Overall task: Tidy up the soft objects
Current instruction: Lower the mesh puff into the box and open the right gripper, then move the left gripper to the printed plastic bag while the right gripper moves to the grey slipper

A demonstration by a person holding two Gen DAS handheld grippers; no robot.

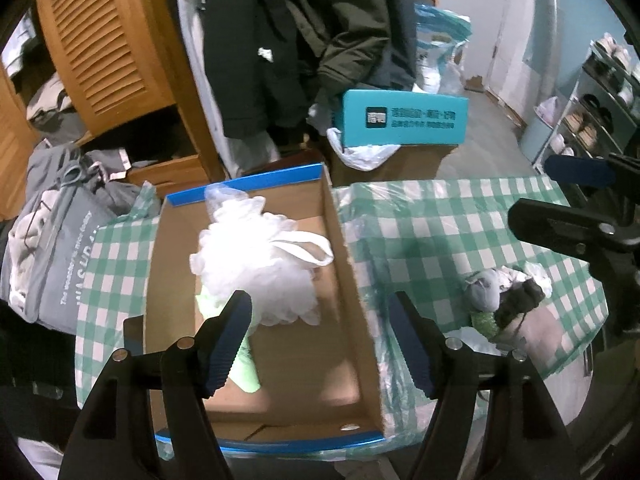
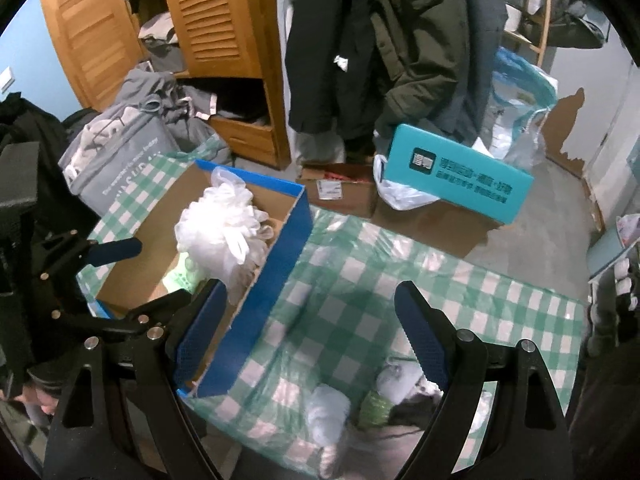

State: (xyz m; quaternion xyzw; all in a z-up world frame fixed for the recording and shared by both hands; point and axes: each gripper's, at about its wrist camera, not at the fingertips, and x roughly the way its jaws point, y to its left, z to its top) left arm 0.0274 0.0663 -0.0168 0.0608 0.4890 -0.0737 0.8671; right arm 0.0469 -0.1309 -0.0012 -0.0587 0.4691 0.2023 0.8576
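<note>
An open cardboard box (image 1: 352, 260) with blue edges stands on the green checked tablecloth (image 1: 440, 220). Inside it lie a white mesh bath pouf (image 1: 256, 264) and a pale green soft item (image 1: 244, 364). My left gripper (image 1: 320, 300) hovers open over the box with nothing between its pads. To the right of the box, a small pile of soft things (image 1: 504, 296) in grey, white, dark and green sits on the cloth. My right gripper (image 2: 311, 286) hangs open above the cloth, just behind that pile (image 2: 384, 396) and beside the box's blue wall (image 2: 276, 288). The pouf (image 2: 224, 232) shows there too.
A teal carton (image 1: 404, 118) rests on cardboard boxes beyond the table. A grey bag (image 1: 60, 240) stuffed with clothes stands left of the table, before a wooden wardrobe (image 1: 104, 40). Dark coats (image 1: 296, 32) hang behind. A shoe rack (image 1: 600, 112) lines the right wall.
</note>
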